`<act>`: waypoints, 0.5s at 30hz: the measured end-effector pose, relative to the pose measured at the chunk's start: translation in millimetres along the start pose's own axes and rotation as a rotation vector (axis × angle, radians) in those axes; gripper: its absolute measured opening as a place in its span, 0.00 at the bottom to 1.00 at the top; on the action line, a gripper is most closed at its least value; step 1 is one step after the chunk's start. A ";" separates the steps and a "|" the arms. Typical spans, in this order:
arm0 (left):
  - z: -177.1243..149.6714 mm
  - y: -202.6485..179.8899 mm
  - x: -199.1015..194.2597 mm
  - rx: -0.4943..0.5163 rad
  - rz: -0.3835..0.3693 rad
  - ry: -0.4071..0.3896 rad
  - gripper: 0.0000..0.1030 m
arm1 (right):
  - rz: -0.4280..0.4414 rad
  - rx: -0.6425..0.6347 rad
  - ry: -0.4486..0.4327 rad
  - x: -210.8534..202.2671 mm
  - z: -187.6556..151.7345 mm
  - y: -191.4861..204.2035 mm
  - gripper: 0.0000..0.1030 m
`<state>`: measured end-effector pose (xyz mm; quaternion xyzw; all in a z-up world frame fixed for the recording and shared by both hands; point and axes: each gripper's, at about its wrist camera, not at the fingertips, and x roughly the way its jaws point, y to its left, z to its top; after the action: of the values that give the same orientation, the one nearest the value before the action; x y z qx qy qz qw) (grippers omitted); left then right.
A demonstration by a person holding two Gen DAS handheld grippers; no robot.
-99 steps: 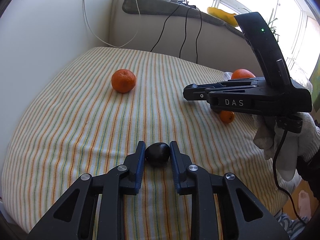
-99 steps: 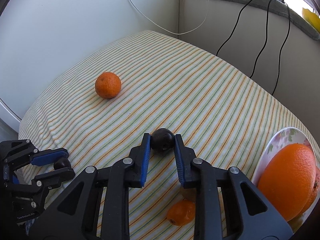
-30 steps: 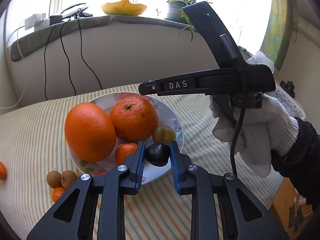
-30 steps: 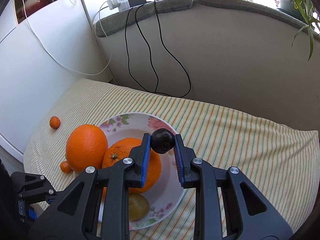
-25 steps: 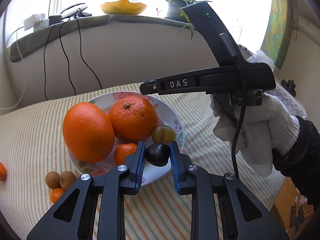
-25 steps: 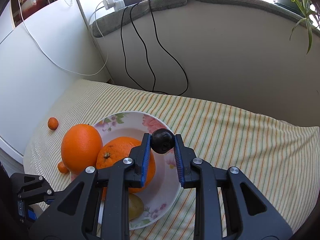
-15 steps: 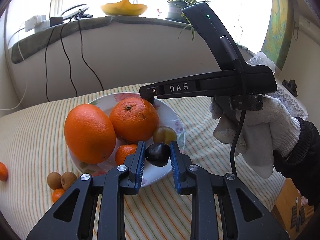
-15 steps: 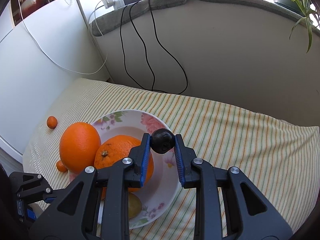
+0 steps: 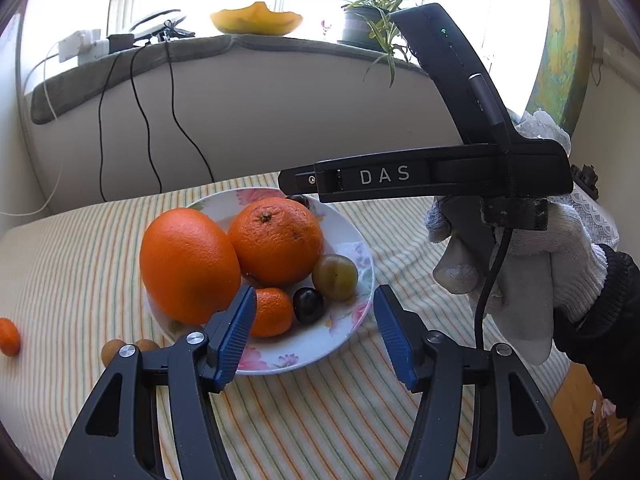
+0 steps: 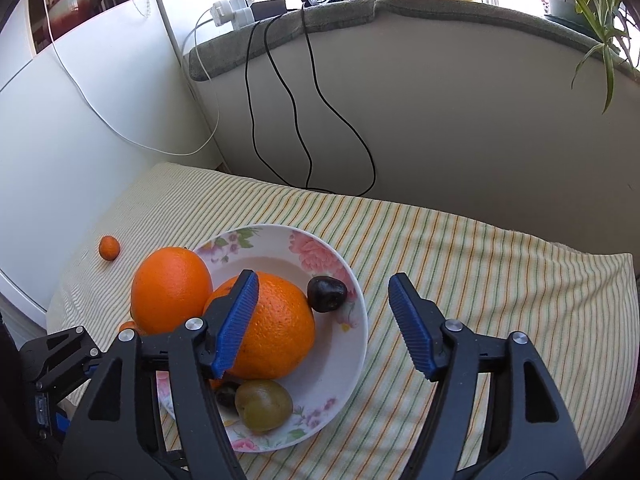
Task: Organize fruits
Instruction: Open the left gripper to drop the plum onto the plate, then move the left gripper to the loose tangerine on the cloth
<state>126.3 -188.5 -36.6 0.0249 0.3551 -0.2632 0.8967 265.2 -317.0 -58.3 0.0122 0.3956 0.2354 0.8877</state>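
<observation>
Left wrist view first: the left gripper [image 9: 314, 330] has just been opening, its blue pads now standing apart with nothing pressed between them, and a dark plum [image 9: 308, 305] lies loose on the floral plate [image 9: 312, 354] at centre frame, just beside a small mandarin [image 9: 274, 312] and a greenish plum [image 9: 335, 277]. Behind them sit two big oranges, one [image 9: 188, 264] at centre left, the other [image 9: 276, 240] right of it. Lower left of the frame, two brown fruits [image 9: 114, 352] and a small orange fruit [image 9: 9, 336] lie on the striped cloth [image 9: 60, 260] off the plate. Across the right side reaches the right gripper [image 9: 296, 179], held by a white-gloved hand [image 9: 516, 264]. Right wrist view now: the right gripper [image 10: 322, 320] has just been opening too, pads wide and clear of everything, and a second dark plum [image 10: 326, 294] rests on the plate [image 10: 344, 364] against the nearer orange [image 10: 276, 328]. The other orange [image 10: 170, 288] sits to its left, the greenish plum [image 10: 264, 404] at lower centre, and a small orange fruit [image 10: 109, 247] lies alone on the cloth [image 10: 480, 264] at middle left.
</observation>
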 end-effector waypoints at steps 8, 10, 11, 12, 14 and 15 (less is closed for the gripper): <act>-0.2 2.2 -6.7 -0.011 0.001 -0.008 0.59 | 0.002 -0.007 -0.018 -10.0 -0.2 7.3 0.76; -0.4 3.4 -10.5 -0.016 0.000 -0.013 0.59 | 0.003 -0.008 -0.022 -13.4 -0.9 9.6 0.76; -0.4 4.2 -12.6 -0.018 0.000 -0.016 0.59 | 0.002 -0.009 -0.023 -15.2 -1.2 11.0 0.76; -0.8 4.8 -14.7 -0.020 0.000 -0.019 0.59 | 0.002 -0.010 -0.026 -17.1 -1.5 12.5 0.76; -1.1 7.6 -18.6 -0.022 0.001 -0.023 0.59 | 0.006 -0.009 -0.035 -22.1 -2.6 15.4 0.76; -3.5 7.6 -21.9 -0.023 0.002 -0.027 0.59 | 0.011 -0.008 -0.039 -24.5 -3.0 17.3 0.76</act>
<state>114.5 -171.3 -26.0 0.0113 0.3461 -0.2582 0.9019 241.8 -312.5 -39.7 0.0153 0.3772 0.2415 0.8940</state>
